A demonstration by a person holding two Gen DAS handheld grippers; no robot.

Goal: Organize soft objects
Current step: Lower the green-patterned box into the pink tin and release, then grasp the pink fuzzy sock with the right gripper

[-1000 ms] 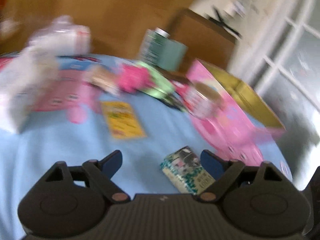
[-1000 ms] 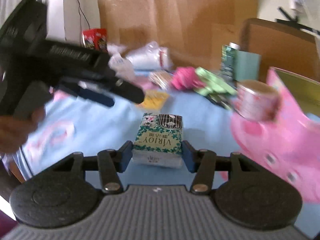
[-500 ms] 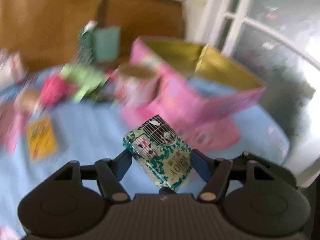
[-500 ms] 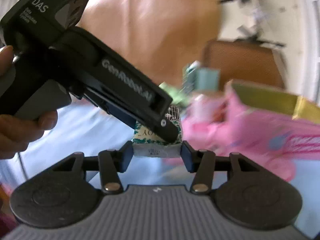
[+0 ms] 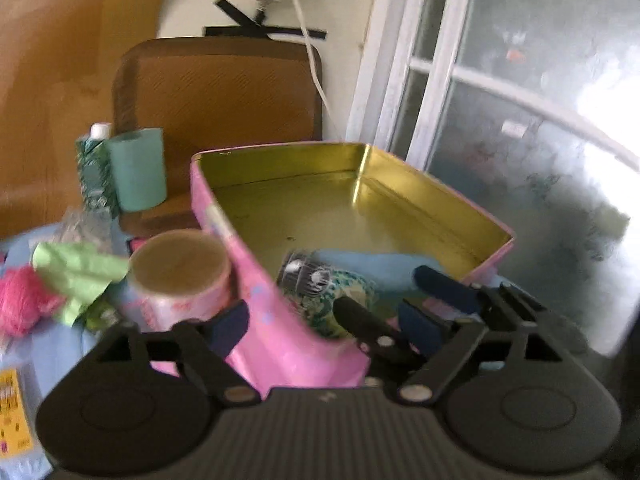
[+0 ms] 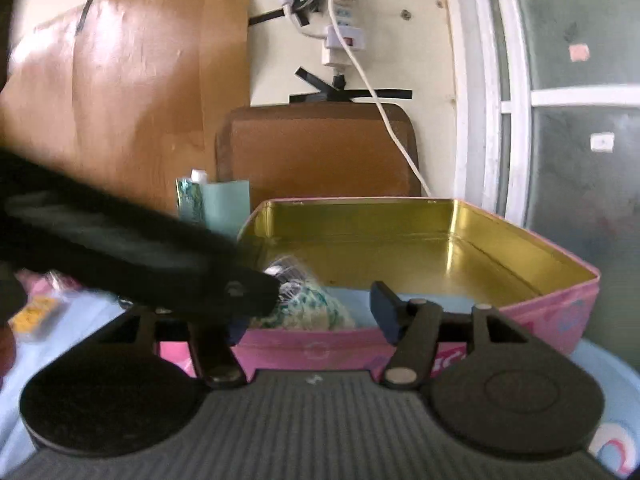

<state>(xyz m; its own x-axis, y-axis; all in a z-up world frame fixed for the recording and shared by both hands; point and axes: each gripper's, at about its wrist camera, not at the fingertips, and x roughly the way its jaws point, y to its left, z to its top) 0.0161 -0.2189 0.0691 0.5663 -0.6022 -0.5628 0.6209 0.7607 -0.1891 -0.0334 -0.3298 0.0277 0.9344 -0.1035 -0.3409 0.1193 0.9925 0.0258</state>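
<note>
While the left-wrist view takes in the clutter to the left of the tin (image 5: 280, 344), the right-wrist view looks almost straight over the tin's near wall and loses most of that side behind the dark body of the left gripper (image 6: 256, 298). Only the left view shows the tape roll (image 5: 180, 280) standing against the tin's left wall, the green cloth (image 5: 76, 276) beside it and the pink yarn (image 5: 20, 304) at the far left edge. Both views show the teal cup (image 5: 138, 172) and the green carton (image 5: 94, 176) further back, in front of the brown chair (image 5: 220, 84). Only the right view shows the power strip (image 6: 344, 36) on the wall.

The tissue pack (image 5: 324, 296) lies inside the tin at its near left corner, blurred, on a blue cloth (image 5: 380, 264). The left gripper (image 5: 324, 322) has its jaws spread wide, one finger outside the tin's left wall and the other to the right of the pack; the pack sits between them, touched by neither. The right gripper (image 6: 316, 314) also stands spread, with the pack (image 6: 308, 308) just beyond its left finger, over the near wall. In the left view, the right gripper's fingers (image 5: 364, 318) reach in just right of the pack.
</note>
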